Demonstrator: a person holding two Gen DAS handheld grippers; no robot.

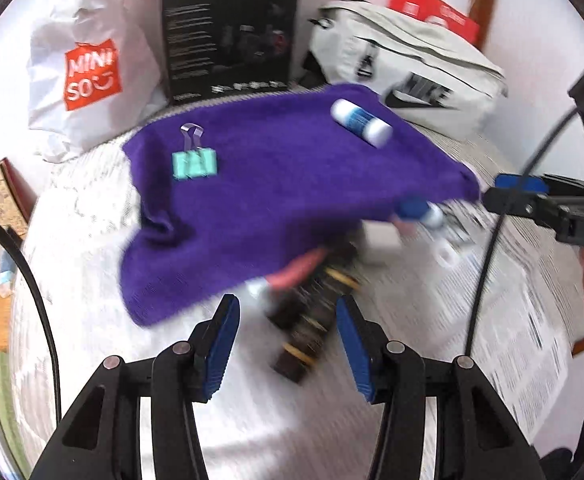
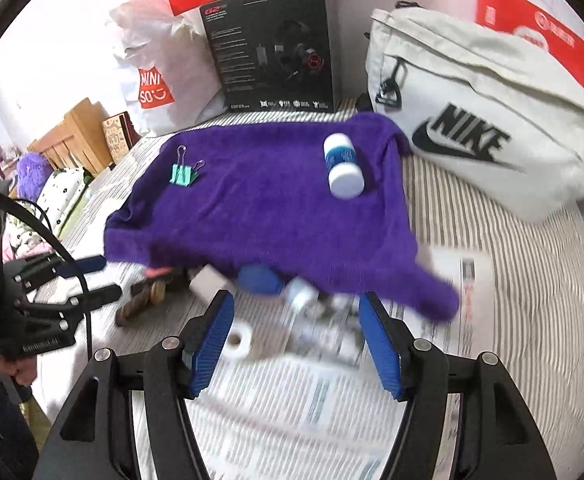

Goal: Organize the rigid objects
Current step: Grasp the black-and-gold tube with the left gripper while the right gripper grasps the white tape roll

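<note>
Purple cloth (image 2: 268,208) on bed: green clip (image 2: 182,175) and white bottle (image 2: 343,168) atop. Left hand-held gripper (image 1: 288,334) spread, empty, over brown stick (image 1: 311,320) at cloth's near edge. Right hand-held gripper (image 2: 295,340) spread, empty.

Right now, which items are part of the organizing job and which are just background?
Job:
binder clip and bottle, both on the purple towel
blue-capped tube, tape roll, white block, dark stick, all by the towel's near edge

Background:
Nike bag
Miniso bag
headset box
red boxes
printed sheet
</note>
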